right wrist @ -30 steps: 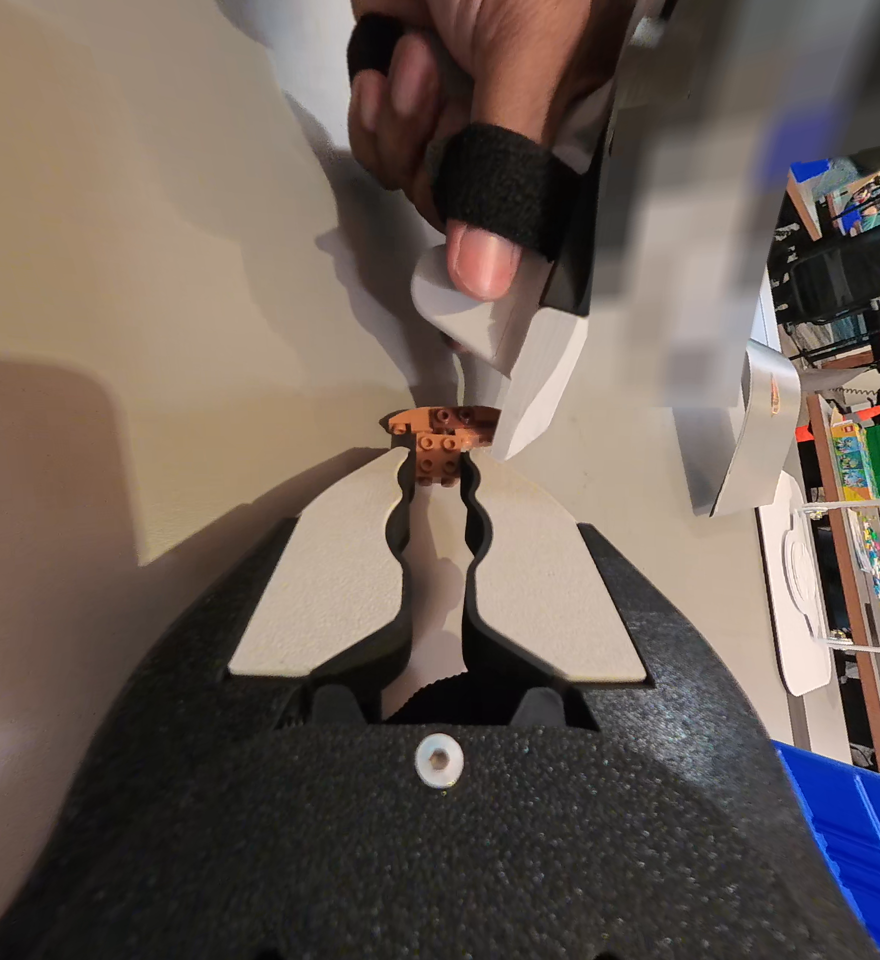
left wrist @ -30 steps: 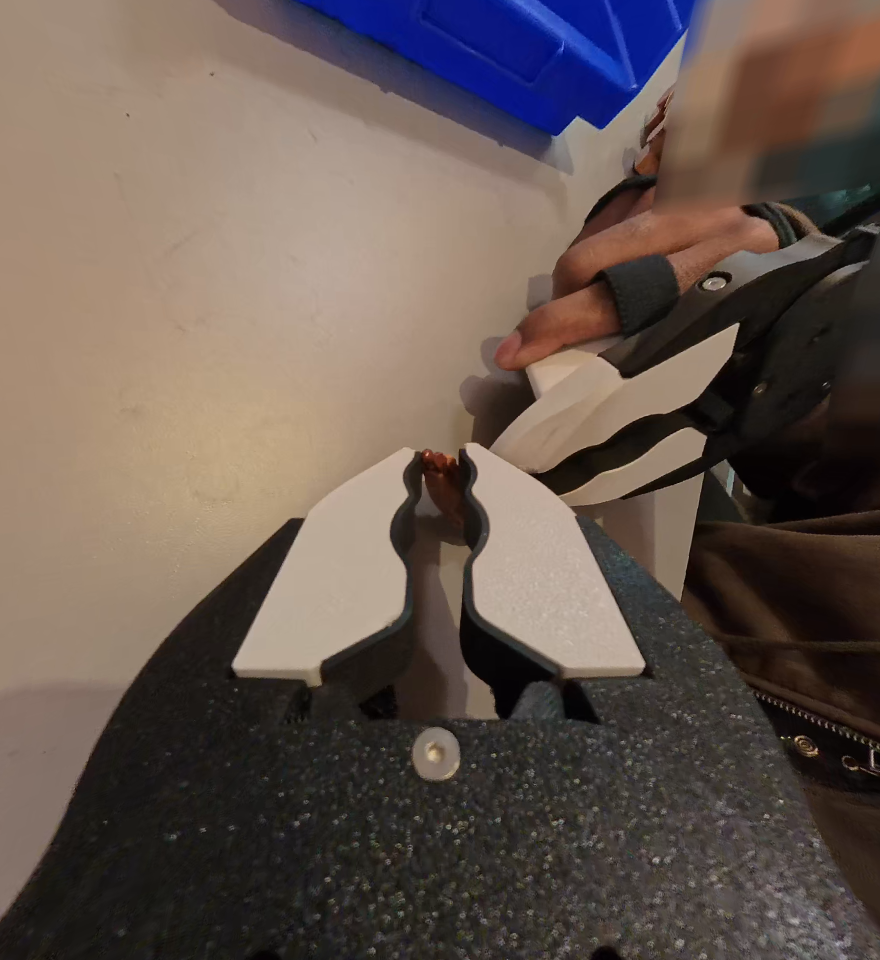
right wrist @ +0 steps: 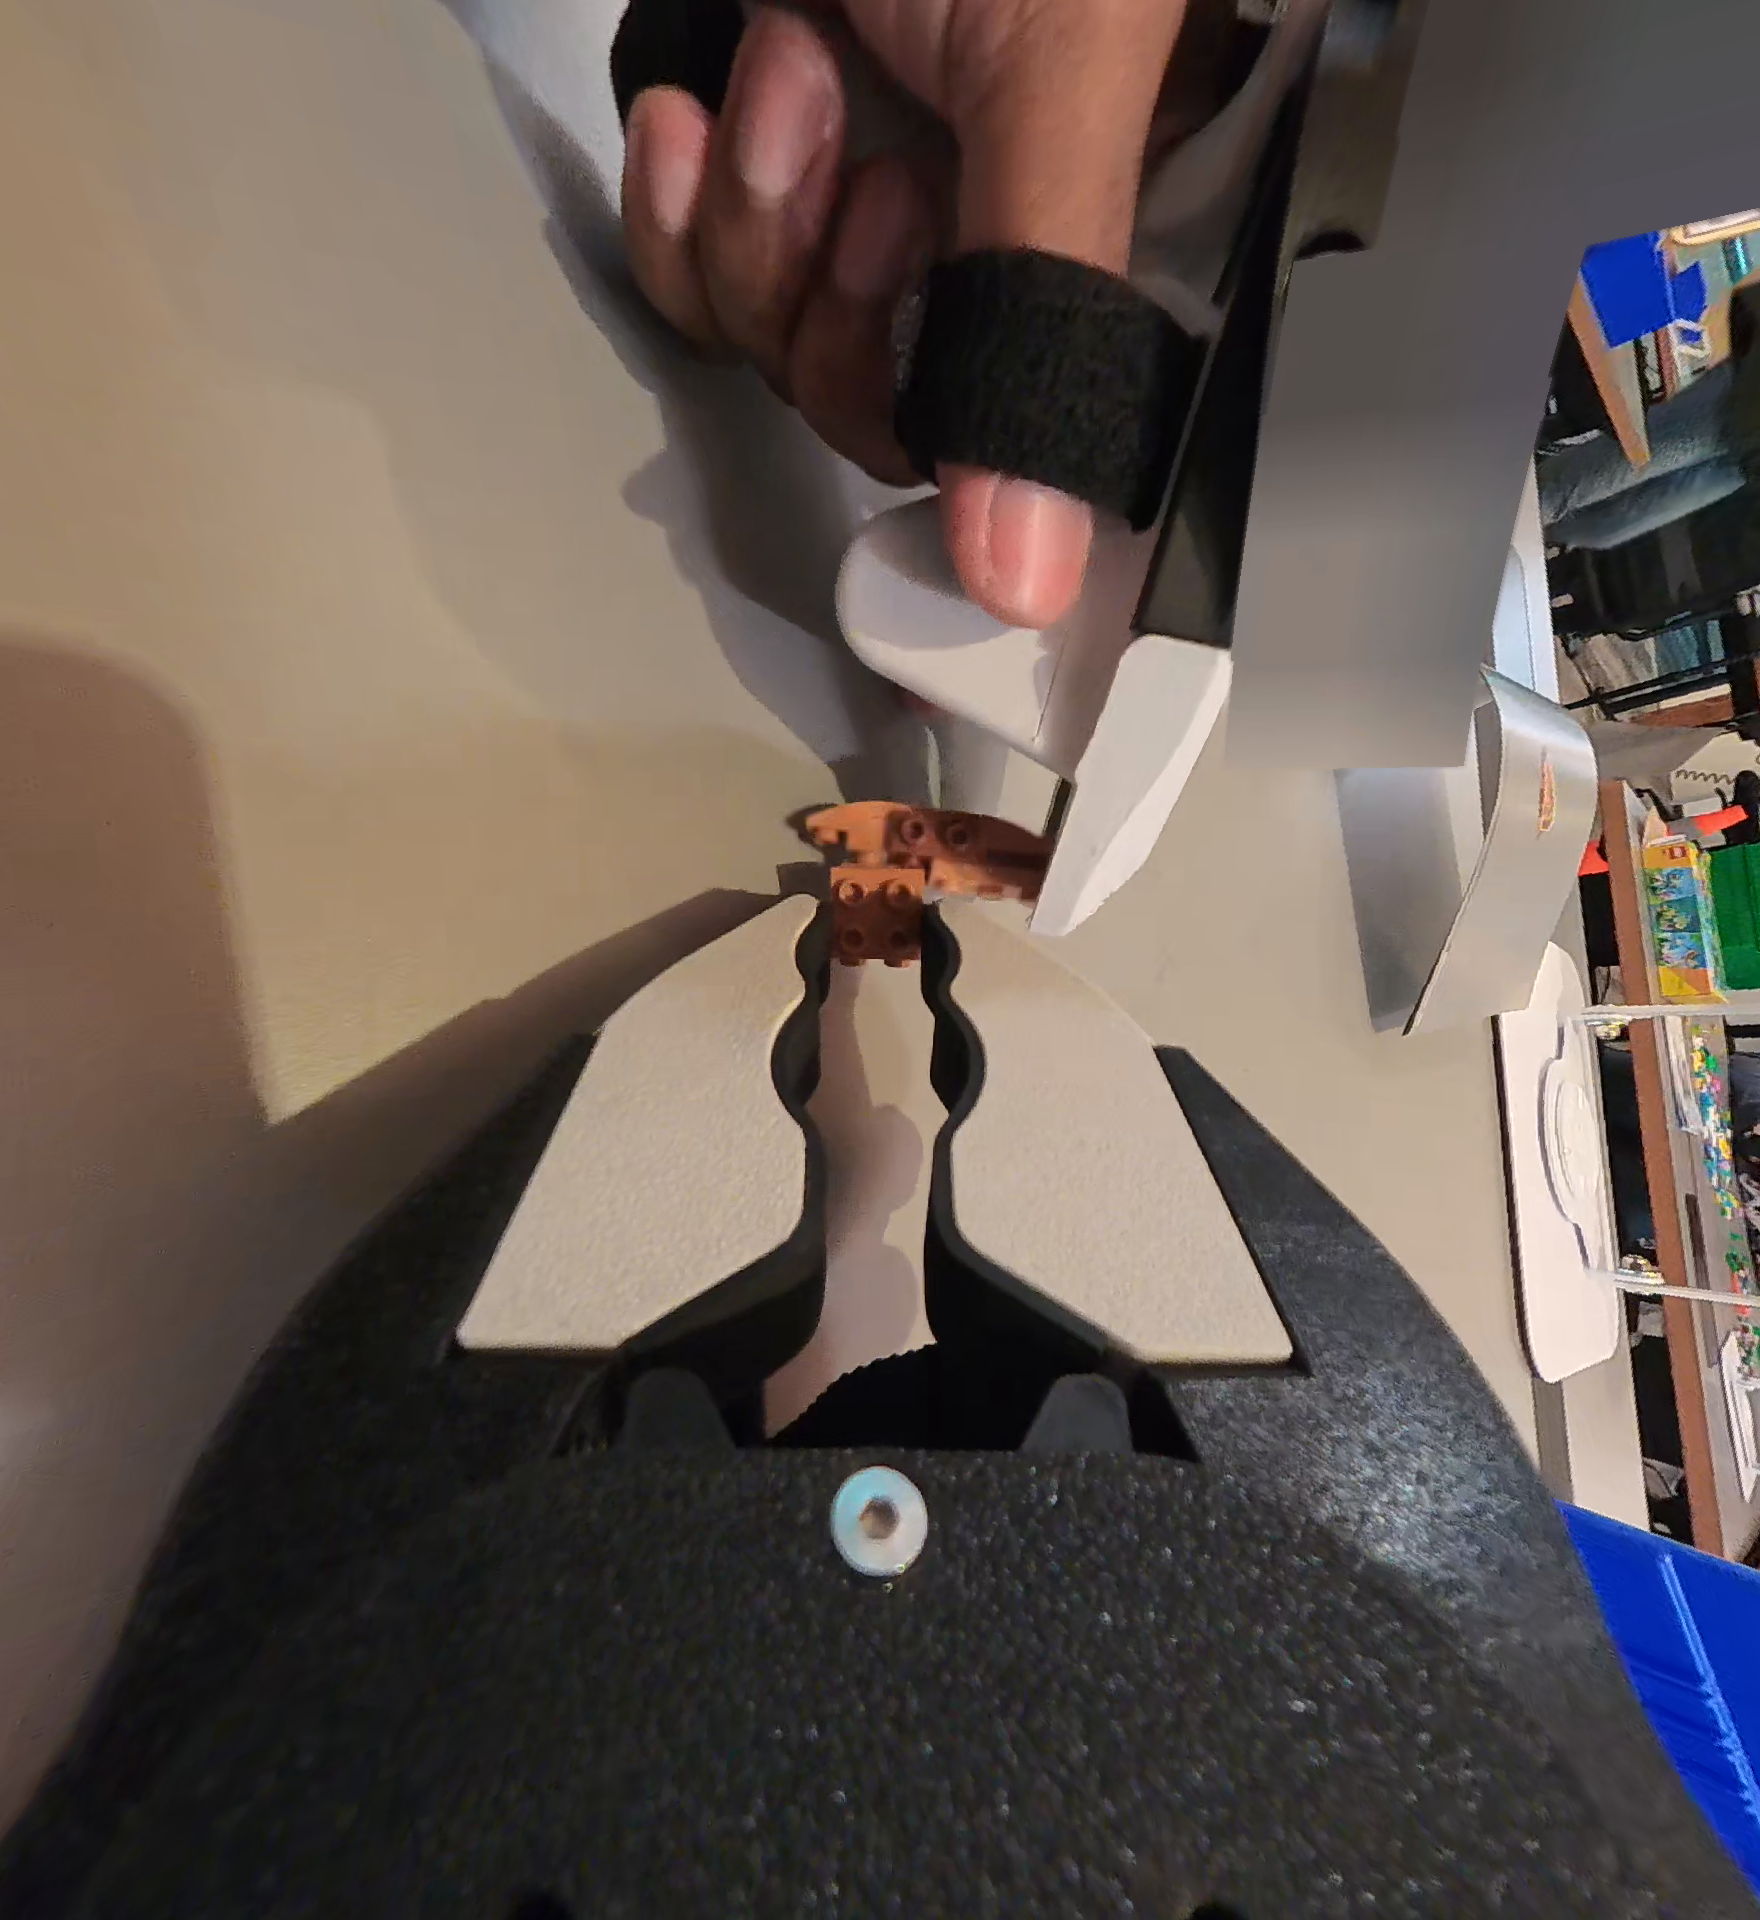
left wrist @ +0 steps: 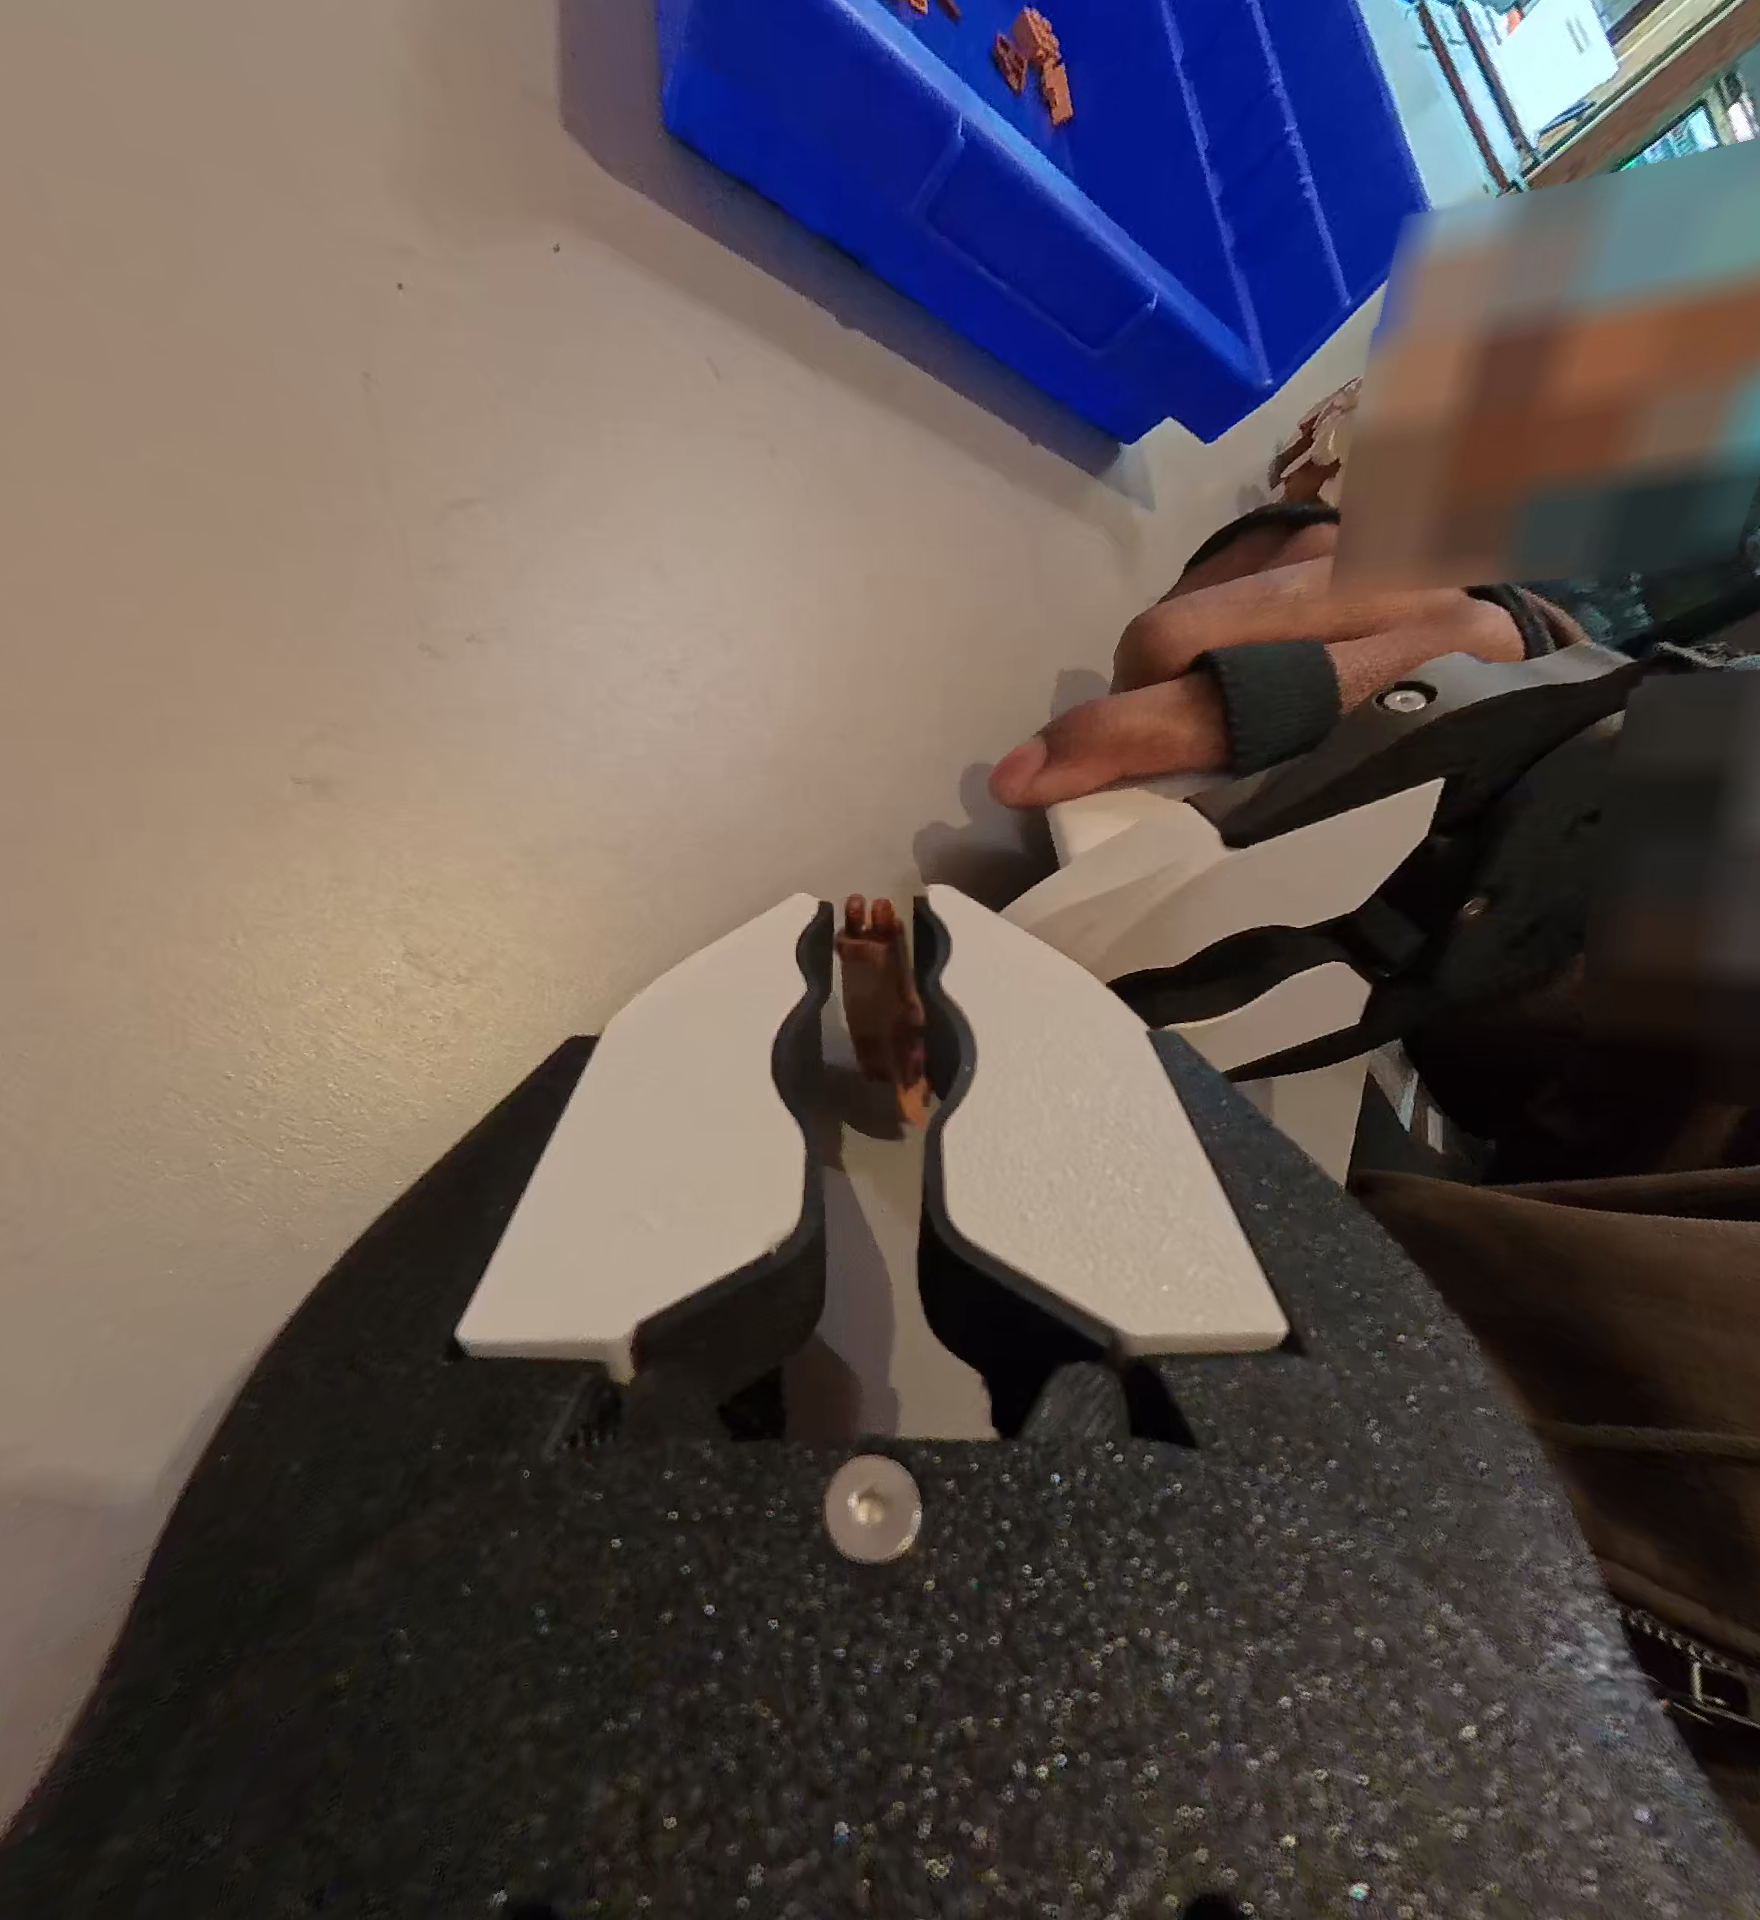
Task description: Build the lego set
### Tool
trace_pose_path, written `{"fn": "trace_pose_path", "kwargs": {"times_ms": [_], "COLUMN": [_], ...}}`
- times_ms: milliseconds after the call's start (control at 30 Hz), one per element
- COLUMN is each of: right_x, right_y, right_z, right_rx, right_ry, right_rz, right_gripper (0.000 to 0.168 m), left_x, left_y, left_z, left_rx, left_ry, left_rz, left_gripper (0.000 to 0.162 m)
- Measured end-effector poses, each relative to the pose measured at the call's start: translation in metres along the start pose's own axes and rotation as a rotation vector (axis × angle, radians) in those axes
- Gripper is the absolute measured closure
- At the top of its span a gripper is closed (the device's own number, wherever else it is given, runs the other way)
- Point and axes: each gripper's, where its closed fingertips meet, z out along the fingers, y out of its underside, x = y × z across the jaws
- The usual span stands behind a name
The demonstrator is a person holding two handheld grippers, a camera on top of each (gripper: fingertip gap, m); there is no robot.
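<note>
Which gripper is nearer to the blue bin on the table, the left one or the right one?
Cannot tell. The left gripper faces the blue bin across bare table; beside the right gripper only a bin corner shows.

A pale tabletop (left wrist: 284, 623) carries a blue plastic bin (left wrist: 959, 208) (far side); cluttered shelves (right wrist: 1707, 935) stand beyond.

Small brown lego assembly (right wrist: 917, 868), stacked from flat studded plates, held just above the pale table. Square four-stud brick (right wrist: 876, 920) at its near end, studs facing the right wrist camera. Edge-on in the left wrist view, a thin upright brown sliver (left wrist: 881, 987). More brown pieces (left wrist: 1037, 57) loose in the blue bin.
</note>
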Motion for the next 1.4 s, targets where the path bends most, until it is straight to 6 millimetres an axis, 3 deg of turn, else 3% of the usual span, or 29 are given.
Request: {"fn": "trace_pose_path", "kwargs": {"times_ms": [233, 367, 467, 633, 900, 1067, 1233, 1300, 1400], "right_x": [0.001, 0.002, 0.003, 0.006, 0.004, 0.006, 0.006, 0.008, 0.014], "right_y": [0.001, 0.004, 0.008, 0.01, 0.019, 0.019, 0.019, 0.019, 0.018], "right_z": [0.0, -0.001, -0.005, -0.016, -0.027, -0.031, -0.032, -0.033, -0.035], "right_rx": [-0.005, -0.012, -0.015, 0.007, 0.014, 0.027, 0.022, 0.022, 0.03], "right_ry": [0.001, -0.003, 0.0, 0.011, 0.012, 0.017, 0.026, 0.044, 0.086], "right_rz": [0.033, 0.048, 0.064, 0.126, 0.209, 0.229, 0.238, 0.241, 0.25], "right_gripper": [0.152, 0.152, 0.152, 0.152, 0.152, 0.152, 0.152, 0.152, 0.152], "left_x": [0.004, 0.0, -0.005, -0.006, -0.005, -0.009, -0.014, -0.015, -0.004], "left_y": [0.001, 0.004, 0.01, 0.018, 0.024, 0.023, 0.017, 0.014, 0.009], "left_z": [-0.004, -0.009, -0.011, -0.008, 0.002, 0.005, 0.007, 0.008, 0.01], "left_rx": [0.006, -0.023, -0.116, -0.265, -0.433, -0.501, -0.497, -0.455, -0.323], "left_ry": [0.077, 0.043, -0.027, -0.152, -0.177, -0.22, -0.27, -0.25, -0.073], "left_rz": [-0.093, -0.043, 0.149, 0.67, 1.173, 1.322, 1.294, 1.11, 0.677], "left_gripper": [0.143, 0.142, 0.131, 0.119, 0.134, 0.146, 0.146, 0.146, 0.147]}}
